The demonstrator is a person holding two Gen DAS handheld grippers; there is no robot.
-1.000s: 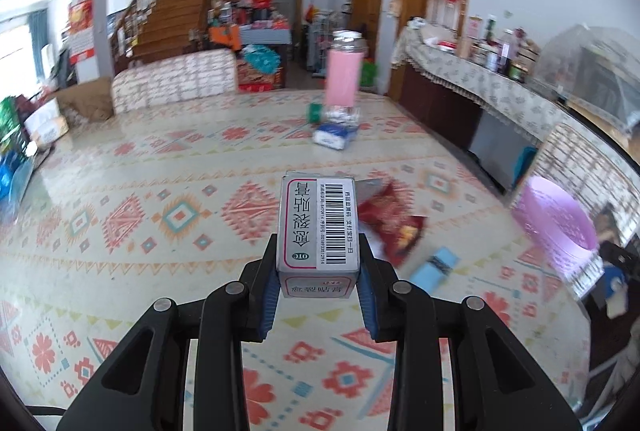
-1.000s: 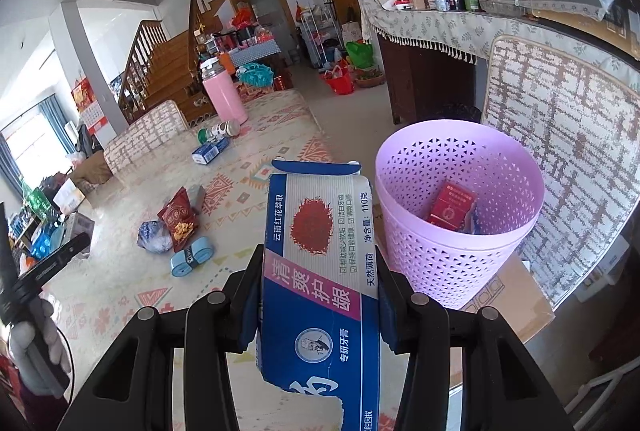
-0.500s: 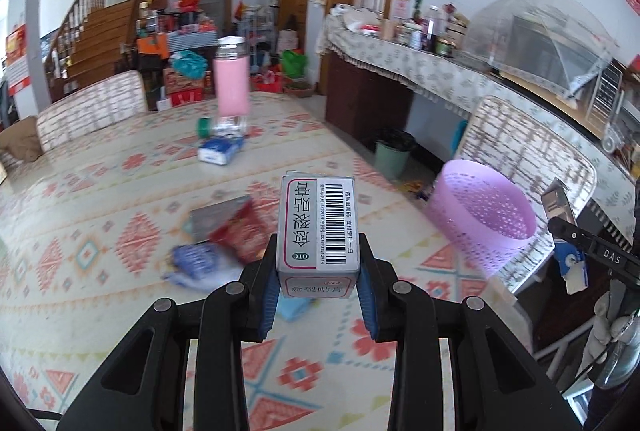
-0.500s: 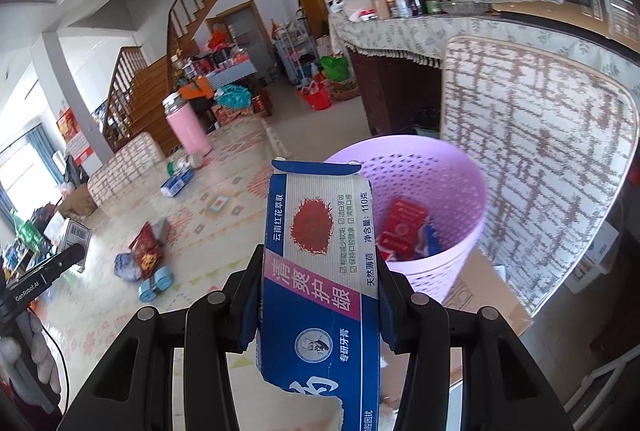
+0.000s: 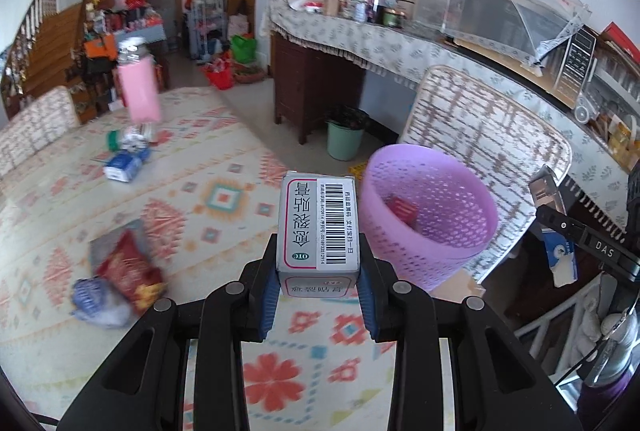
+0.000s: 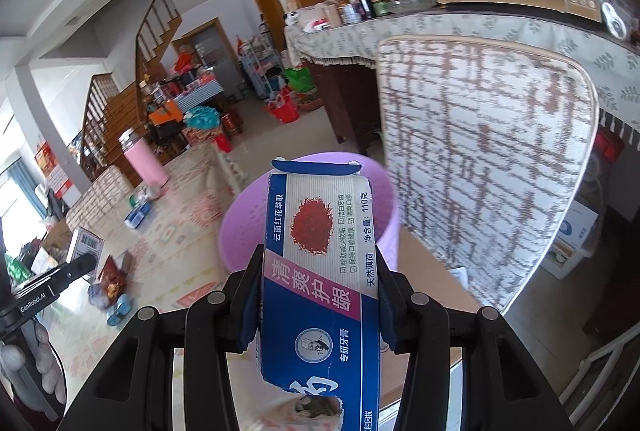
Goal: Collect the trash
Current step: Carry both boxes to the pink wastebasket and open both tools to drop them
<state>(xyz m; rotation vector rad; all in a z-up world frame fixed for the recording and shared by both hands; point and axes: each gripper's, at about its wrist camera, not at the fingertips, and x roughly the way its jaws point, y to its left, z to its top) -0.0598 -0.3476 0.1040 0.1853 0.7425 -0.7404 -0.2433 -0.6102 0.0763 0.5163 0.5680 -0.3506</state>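
Observation:
My left gripper (image 5: 318, 295) is shut on a small grey medicine box (image 5: 320, 227) with a barcode, held above the patterned tablecloth (image 5: 224, 199). A purple mesh bin (image 5: 430, 215) stands just right of the box, with a red packet (image 5: 402, 209) inside. My right gripper (image 6: 318, 305) is shut on a torn blue and white toothpaste carton (image 6: 320, 271), and the purple bin (image 6: 240, 227) sits directly behind it, mostly hidden. Seen from the right wrist, the left gripper (image 6: 86, 263) with its box is at the far left.
A red snack bag (image 5: 128, 271) and a crumpled blue wrapper (image 5: 96, 301) lie on the table at left. A blue packet (image 5: 124, 165) and a pink flask (image 5: 138, 91) stand farther back. A patterned chair back (image 6: 480, 159) rises right behind the bin.
Both grippers swung toward the purple bin, which now looms closer in each view. The table litter slid left in the left wrist view. Both boxes stay gripped.

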